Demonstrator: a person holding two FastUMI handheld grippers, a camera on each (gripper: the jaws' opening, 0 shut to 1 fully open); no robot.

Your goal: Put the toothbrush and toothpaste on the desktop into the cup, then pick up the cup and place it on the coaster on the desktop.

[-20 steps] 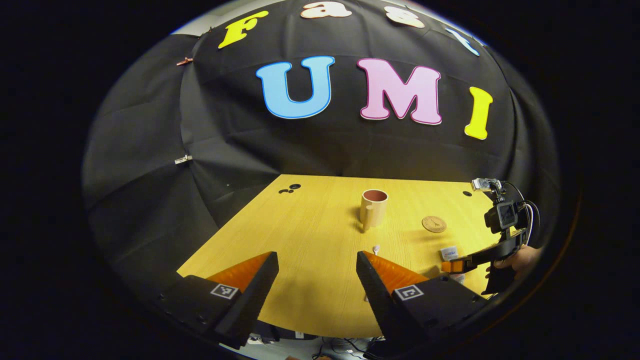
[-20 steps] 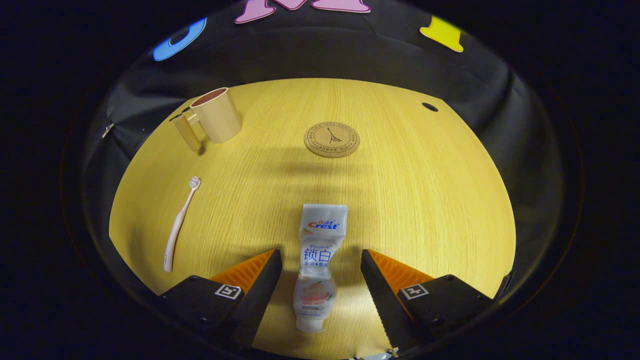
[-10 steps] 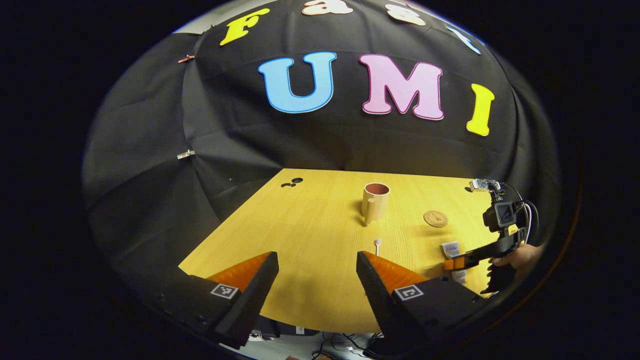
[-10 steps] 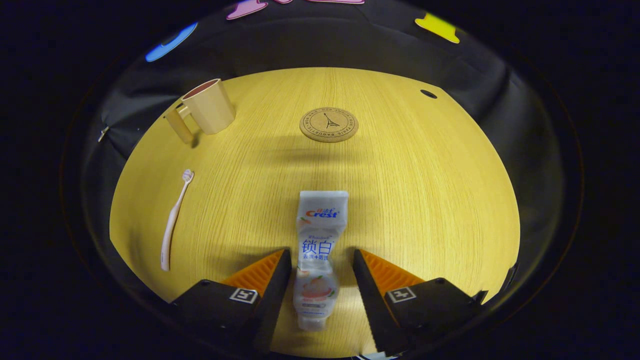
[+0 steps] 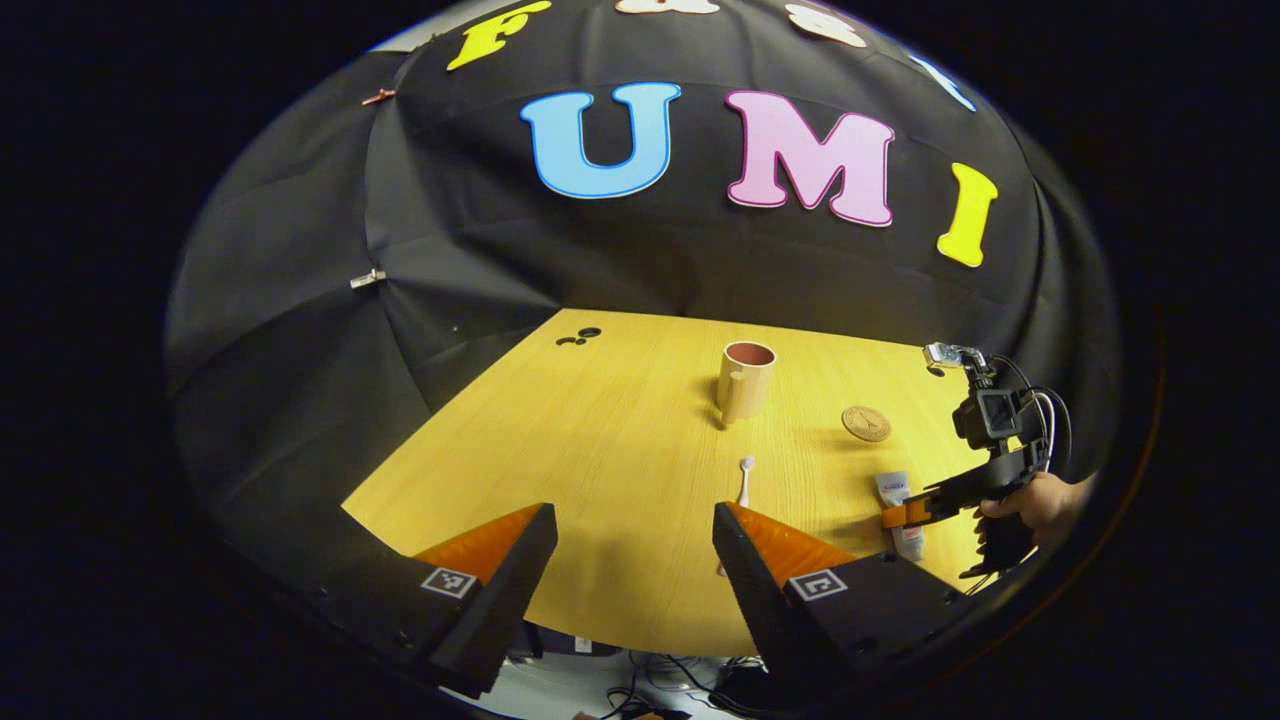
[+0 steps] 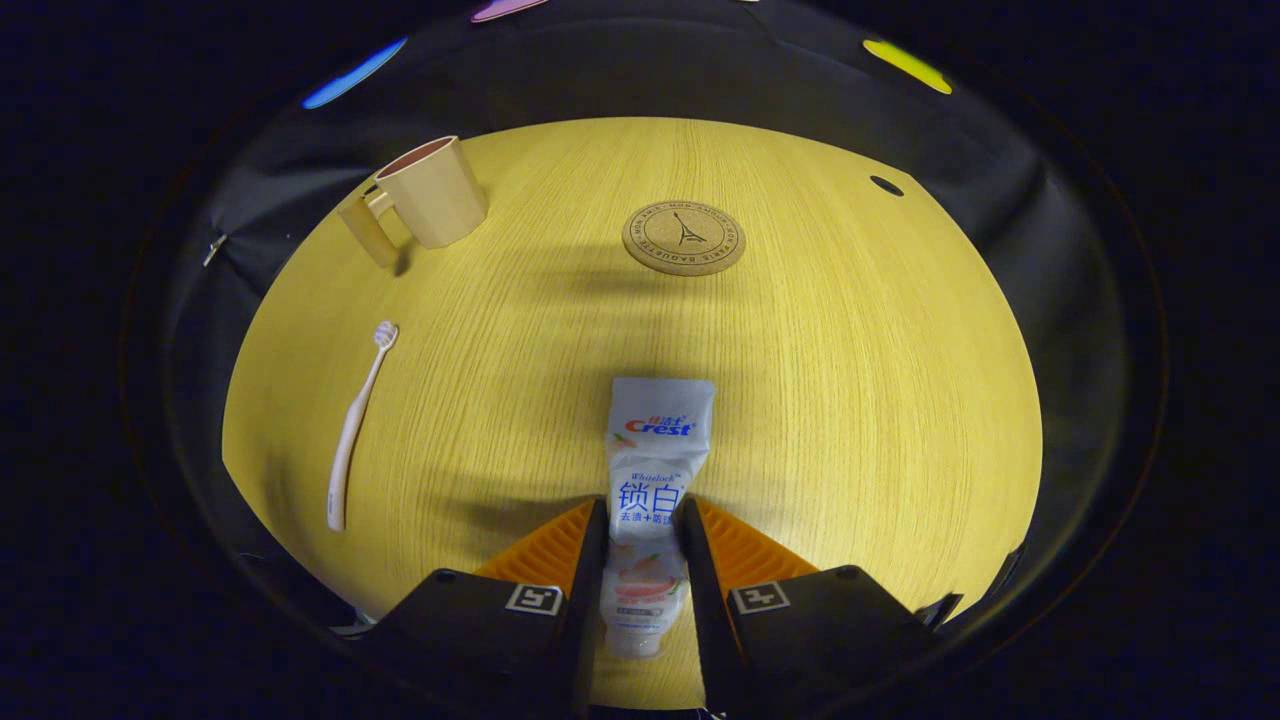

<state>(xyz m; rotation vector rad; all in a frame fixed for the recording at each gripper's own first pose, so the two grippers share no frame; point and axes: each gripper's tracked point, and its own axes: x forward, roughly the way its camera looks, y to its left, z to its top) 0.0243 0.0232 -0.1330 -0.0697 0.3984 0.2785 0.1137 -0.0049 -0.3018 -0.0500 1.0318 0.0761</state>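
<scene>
In the right gripper view we find the toothpaste [image 6: 650, 480] lying flat on the wooden surface [image 6: 850, 400] between the two fingers of the right gripper [image 6: 640, 540]; both fingers press against the tube's sides about midway along its length, so we record them as clamped on it; the cap end lies back between the fingers toward the camera, and the flat crimped end points forward, away from the gripper, toward the coaster [image 6: 684, 238]; the tube's long axis runs nearly parallel to the fingers, leaning very slightly to the right at its far end.

The toothbrush [image 6: 356, 432] lies flat well to the left of the tube; its long axis is roughly parallel to the tube's, bristle head at the far end toward the cup [image 6: 432, 192], handle end near the surface's front edge; the cup stands upright at the far left with its handle facing left; the coaster lies flat, well apart from the cup.

In the left gripper view we see the left gripper [image 5: 635, 560] hovering above the near edge of the surface with its fingers spread wide apart and nothing between them; farther right, a hand [image 5: 1035, 500] holds the right gripper [image 5: 900, 516] down at the toothpaste [image 5: 895, 490]; the toothbrush [image 5: 744, 478] lies just beyond the left gripper's right finger, head pointing toward the cup [image 5: 744, 380]; the coaster [image 5: 866, 423] lies to the right of the cup.
</scene>
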